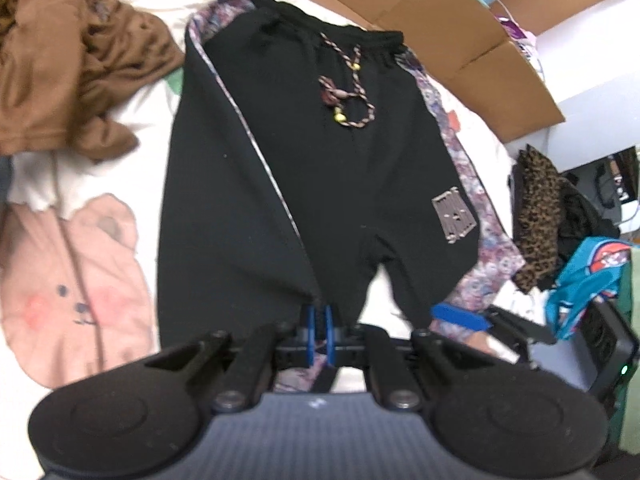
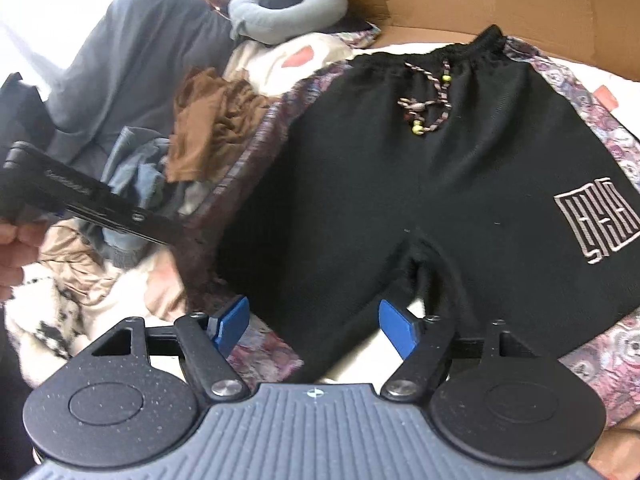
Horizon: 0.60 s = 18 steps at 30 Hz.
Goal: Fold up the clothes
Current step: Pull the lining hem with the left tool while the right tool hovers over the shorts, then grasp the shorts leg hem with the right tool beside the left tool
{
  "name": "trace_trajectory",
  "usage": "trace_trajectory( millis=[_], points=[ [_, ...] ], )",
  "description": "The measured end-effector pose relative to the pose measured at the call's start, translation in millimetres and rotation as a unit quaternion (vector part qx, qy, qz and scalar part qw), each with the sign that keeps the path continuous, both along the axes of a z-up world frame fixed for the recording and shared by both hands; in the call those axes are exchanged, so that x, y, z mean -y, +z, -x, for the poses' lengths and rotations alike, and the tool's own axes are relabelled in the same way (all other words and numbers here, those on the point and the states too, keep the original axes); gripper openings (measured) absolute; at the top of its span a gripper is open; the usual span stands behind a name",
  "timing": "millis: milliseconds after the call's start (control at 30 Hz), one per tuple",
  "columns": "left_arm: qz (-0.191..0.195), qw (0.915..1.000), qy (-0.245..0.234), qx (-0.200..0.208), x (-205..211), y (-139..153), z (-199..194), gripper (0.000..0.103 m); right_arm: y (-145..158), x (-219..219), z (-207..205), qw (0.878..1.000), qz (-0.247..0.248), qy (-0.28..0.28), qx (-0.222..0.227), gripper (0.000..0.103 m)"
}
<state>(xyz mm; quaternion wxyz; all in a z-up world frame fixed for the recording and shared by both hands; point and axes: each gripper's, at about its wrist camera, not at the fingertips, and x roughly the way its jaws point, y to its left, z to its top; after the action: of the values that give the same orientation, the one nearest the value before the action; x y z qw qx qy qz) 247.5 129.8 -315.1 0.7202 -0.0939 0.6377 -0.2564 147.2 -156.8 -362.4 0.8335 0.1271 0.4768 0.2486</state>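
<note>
Black sweatpants (image 1: 304,168) lie spread flat on my bed (image 1: 152,128), waistband at the far end, legs running back toward me. From my left wrist camera, my left gripper (image 1: 319,330) tilts steeply down with its blue fingers (image 1: 310,326) pressed together, pinching the black fabric at the near end of one leg. Floral side panels edge both outer seams, a braided drawstring (image 1: 352,92) with yellow beads sits below the ribbed waistband, and a woven patch (image 1: 454,216) marks one thigh. A crumpled brown garment (image 1: 68,72) crowds one side; flattened cardboard (image 1: 460,28) lines the far edge.

From my right wrist camera, my right gripper (image 2: 314,326) angles down over the crotch of the pants, fingers (image 2: 394,326) spread on either side of a leg without pressing it. My hand (image 2: 16,252) with the other tool shows at the frame's left edge, over heaped clothes.
</note>
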Motion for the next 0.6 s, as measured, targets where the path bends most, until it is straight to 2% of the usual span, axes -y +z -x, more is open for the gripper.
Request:
trace_trajectory(
  millis=[167, 333, 467, 600],
  points=[
    [0.032, 0.9992, -0.003, -0.023, 25, -2, 1, 0.005, 5, -15, 4, 1.000, -0.019, 0.021, 0.010, 0.074],
    [0.055, 0.9978, -0.022, -0.030, 55, 4, 6, 0.005, 14, -24, 3, 0.999, -0.015, 0.022, 0.031, 0.073],
    [0.075, 0.9964, -0.026, -0.032, 70, 8, 10, 0.005, 15, -24, 0, 0.999, -0.012, 0.008, 0.031, 0.062],
    [0.087, 0.9953, -0.026, -0.035, 81, 8, 13, 0.005, 16, -23, -4, 0.999, -0.007, -0.001, 0.037, 0.056]
  ],
)
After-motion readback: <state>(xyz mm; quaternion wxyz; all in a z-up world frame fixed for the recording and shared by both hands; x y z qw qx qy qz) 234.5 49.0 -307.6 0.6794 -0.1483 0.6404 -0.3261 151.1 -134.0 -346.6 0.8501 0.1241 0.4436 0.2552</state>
